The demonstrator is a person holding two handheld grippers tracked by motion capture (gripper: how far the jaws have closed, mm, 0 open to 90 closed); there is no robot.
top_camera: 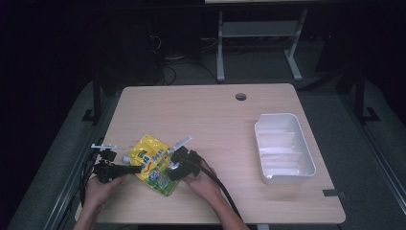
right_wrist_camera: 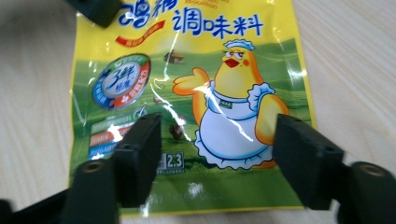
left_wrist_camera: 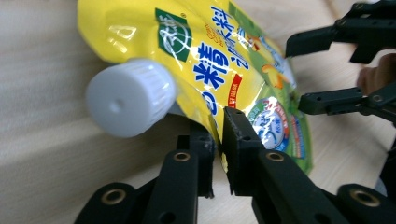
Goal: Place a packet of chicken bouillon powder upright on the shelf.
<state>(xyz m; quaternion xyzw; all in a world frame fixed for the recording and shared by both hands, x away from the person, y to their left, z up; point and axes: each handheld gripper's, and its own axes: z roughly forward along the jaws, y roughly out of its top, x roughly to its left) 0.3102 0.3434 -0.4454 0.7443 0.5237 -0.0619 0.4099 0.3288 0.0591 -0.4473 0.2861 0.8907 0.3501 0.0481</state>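
In a dark room, on a pale wooden table, a yellow seasoning pouch lies near the front-left edge, its edge pinched by the left gripper beside the white cap, while the right gripper hovers spread above; the slick film may slip free.

"调味料", "3鲜", "2.3" on yellow pouch

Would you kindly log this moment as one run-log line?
left gripper: shut on yellow pouch edge near white cap | right gripper: open over pouch | white bin: empty
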